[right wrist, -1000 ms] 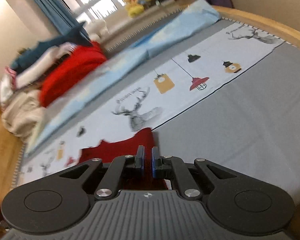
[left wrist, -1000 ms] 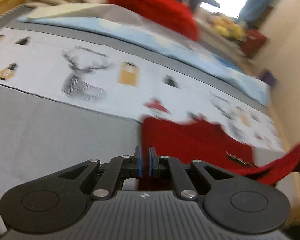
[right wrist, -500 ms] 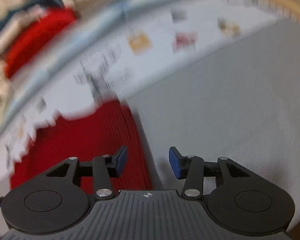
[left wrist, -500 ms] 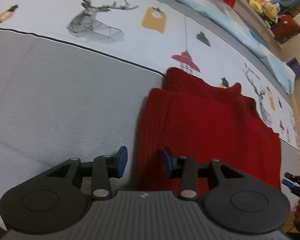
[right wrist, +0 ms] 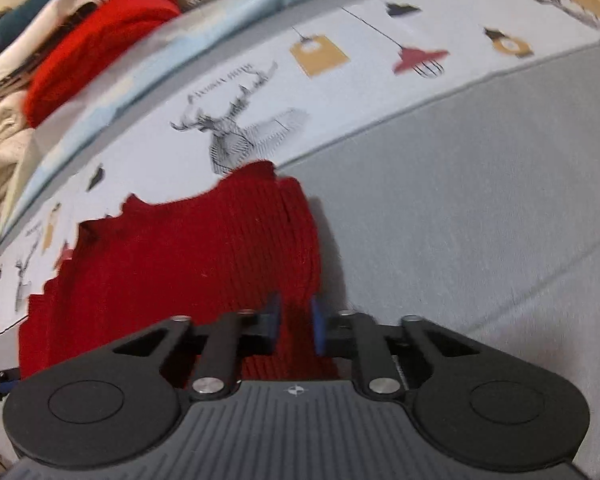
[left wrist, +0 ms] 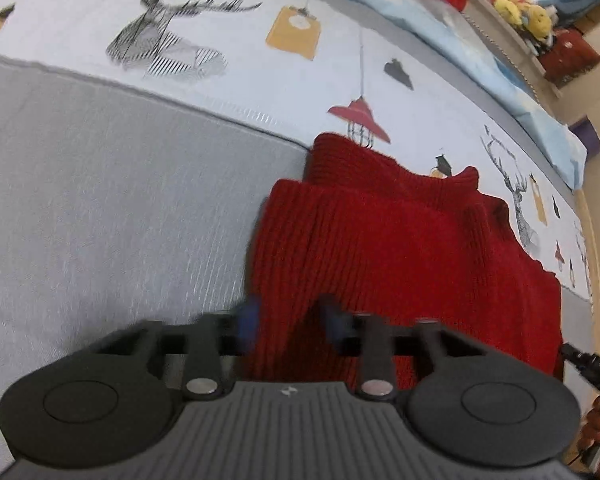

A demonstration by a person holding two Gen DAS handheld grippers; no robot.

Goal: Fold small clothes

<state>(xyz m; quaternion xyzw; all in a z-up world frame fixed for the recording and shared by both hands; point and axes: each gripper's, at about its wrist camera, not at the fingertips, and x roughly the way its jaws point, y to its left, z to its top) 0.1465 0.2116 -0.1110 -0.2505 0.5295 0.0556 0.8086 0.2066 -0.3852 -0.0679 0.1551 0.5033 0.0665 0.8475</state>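
Note:
A red knit garment lies folded flat on the grey bed sheet, its collar end toward the printed band. My left gripper is at the garment's near left corner. Its jaws are closing, with a ridge of red knit bunched between the blue pads. In the right wrist view the same garment fills the lower left. My right gripper is at its near right corner, jaws closing with the red edge pressed between the pads.
A white band printed with deer and lamps crosses the bed behind the garment. Beyond it lie a light blue cloth and a pile of red and cream clothes. Grey sheet stretches to the right.
Both grippers came down onto the garment's near edge. They opened wide half a second ago and have since closed on the red knit at its two corners.

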